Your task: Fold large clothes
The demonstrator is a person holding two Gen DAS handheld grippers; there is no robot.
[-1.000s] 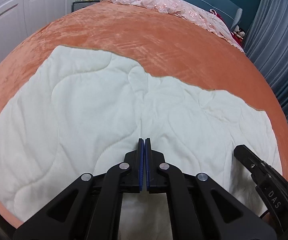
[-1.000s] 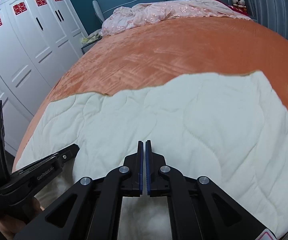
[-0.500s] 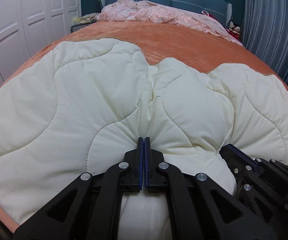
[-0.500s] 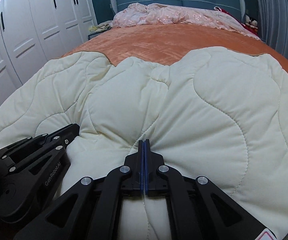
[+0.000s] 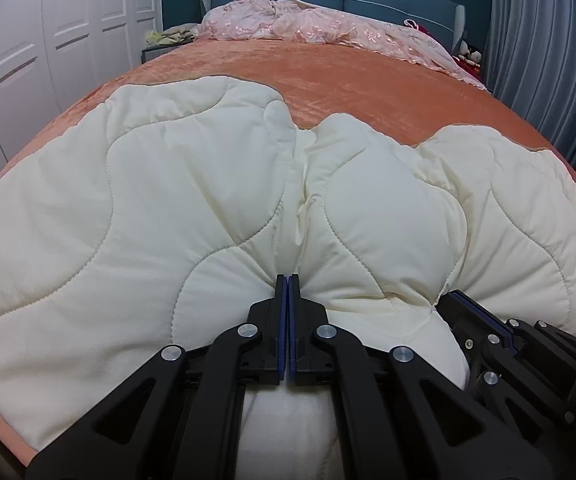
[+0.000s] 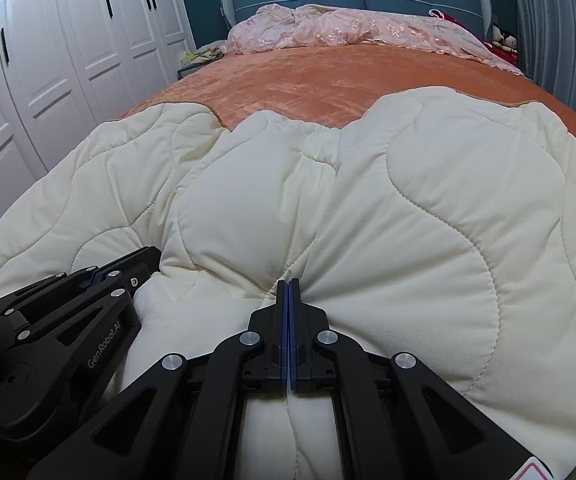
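Both grippers pinch the near edge of the cream quilt (image 5: 208, 208). The left gripper (image 5: 287, 280) has its jaws squeezed tight on a bunch of the cloth, at the bottom middle of its view. The right gripper (image 6: 287, 284) does the same in its own view, and it also shows at the lower right of the left view, just beside the left one.

To do this fold well, I think both hands should lift together and carry the edge toward the top of the frame, keeping it even so no side sags. Hold tight, because puffy cloth may slip.

The quilt is soft and thick, with wavy stitch lines. It lies bunched across the lower half of the orange bed cover (image 5: 368, 88). How many layers each gripper holds is hard to see.
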